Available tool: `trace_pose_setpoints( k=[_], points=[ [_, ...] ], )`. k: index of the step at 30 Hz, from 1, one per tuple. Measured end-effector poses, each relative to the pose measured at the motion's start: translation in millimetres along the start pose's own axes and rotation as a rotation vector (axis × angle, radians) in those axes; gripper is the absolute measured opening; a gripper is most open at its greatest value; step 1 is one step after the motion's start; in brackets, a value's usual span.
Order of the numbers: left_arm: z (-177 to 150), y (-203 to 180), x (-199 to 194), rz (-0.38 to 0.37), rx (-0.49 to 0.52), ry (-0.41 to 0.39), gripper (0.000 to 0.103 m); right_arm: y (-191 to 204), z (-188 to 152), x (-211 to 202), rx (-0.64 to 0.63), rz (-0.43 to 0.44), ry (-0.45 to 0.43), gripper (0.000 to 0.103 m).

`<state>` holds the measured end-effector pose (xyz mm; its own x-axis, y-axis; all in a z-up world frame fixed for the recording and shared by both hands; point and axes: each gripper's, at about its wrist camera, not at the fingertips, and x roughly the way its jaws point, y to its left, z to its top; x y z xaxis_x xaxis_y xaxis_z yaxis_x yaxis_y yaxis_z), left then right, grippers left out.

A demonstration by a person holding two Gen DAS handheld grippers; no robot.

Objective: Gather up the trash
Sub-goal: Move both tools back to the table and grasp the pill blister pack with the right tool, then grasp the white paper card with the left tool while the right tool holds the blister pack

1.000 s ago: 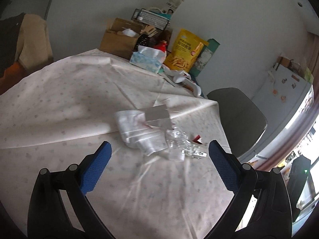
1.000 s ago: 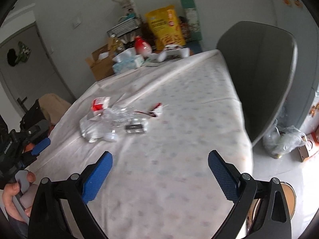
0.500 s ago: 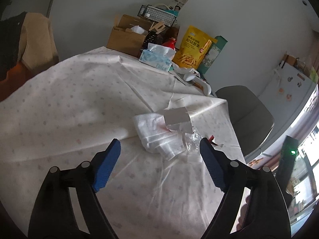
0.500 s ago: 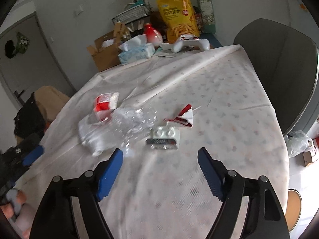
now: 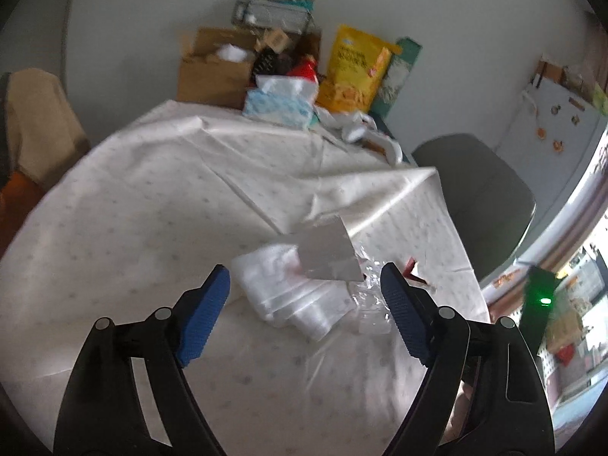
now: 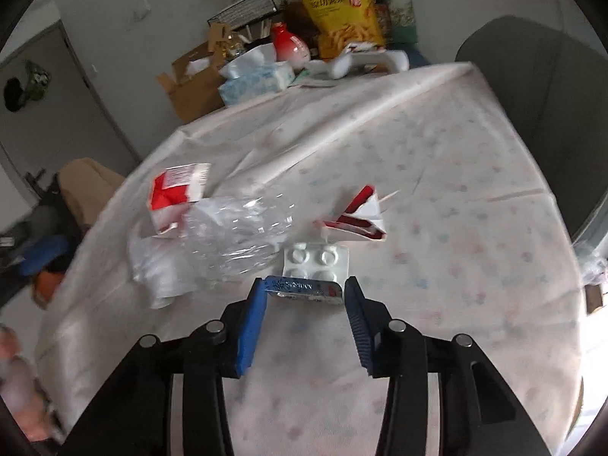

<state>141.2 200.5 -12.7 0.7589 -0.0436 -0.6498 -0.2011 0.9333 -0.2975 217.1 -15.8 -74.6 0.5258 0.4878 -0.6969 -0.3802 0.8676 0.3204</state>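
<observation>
Right tongs (image 6: 306,296) are closing around the folded white blister pack of pills (image 6: 315,264), whose silvery printed flap sits between the blue pads; the pads flank that flap without clearly pressing it yet. That pack lies on the desk (image 6: 437,197) under a pale spotted cloth. Just left of the pack spreads a crumpled clear plastic wrapper (image 6: 231,235), with a red-and-white carton (image 6: 176,193) beyond it and a white plastic bag (image 6: 159,269) at its near left. Just behind the pack rests a torn red-and-white paper packet (image 6: 363,216). Left tongs (image 5: 304,296) hang spread wide above the same heap from the other side, gripping nothing; the white plastic bag and the carton's grey flap lie ahead between their pads. Far behind the pack, against the wall, stands a yellow snack bag (image 6: 342,7).
</observation>
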Motion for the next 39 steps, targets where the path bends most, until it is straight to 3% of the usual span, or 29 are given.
trace_pose_setpoints(
  k=[6,9,15,16,17,19,21,23,25,28,31,39],
  points=[
    [0,-2,33,-0.017,-0.066,0.030,0.080,-9,-11,-27,0.014,0.042,-0.012,0.042],
    [4,-5,40,-0.002,-0.073,0.016,0.078,-18,-17,-39,0.032,0.048,-0.021,0.042],
    [13,-5,63,-0.041,-0.131,0.071,0.070,-37,-32,-65,0.070,0.040,-0.053,0.042],
    [13,-5,66,-0.042,-0.139,0.077,0.065,-41,-35,-68,0.081,0.046,-0.055,0.042],
    [13,-4,70,-0.044,-0.153,0.092,0.050,-44,-36,-71,0.088,0.055,-0.056,0.042],
    [10,-1,76,-0.048,-0.179,0.122,0.047,-50,-37,-74,0.100,0.074,-0.054,0.042],
    [8,-1,69,-0.048,-0.192,0.102,0.046,-54,-37,-77,0.116,0.125,-0.051,0.042],
    [7,-4,57,-0.055,-0.187,0.078,0.046,-55,-36,-79,0.131,0.232,-0.042,0.042],
    [3,-5,44,-0.070,-0.191,0.061,0.046,-53,-35,-78,0.130,0.267,-0.032,0.042],
    [-4,-5,25,-0.080,-0.195,0.037,0.046,-46,-38,-71,0.090,0.194,0.007,0.042],
    [-16,-7,11,-0.094,-0.206,0.030,0.046,-47,-46,-52,0.115,0.240,0.111,0.042],
    [-42,-30,1,-0.175,-0.171,0.055,0.046,-43,-52,-47,0.111,0.248,0.133,0.042]
  ],
)
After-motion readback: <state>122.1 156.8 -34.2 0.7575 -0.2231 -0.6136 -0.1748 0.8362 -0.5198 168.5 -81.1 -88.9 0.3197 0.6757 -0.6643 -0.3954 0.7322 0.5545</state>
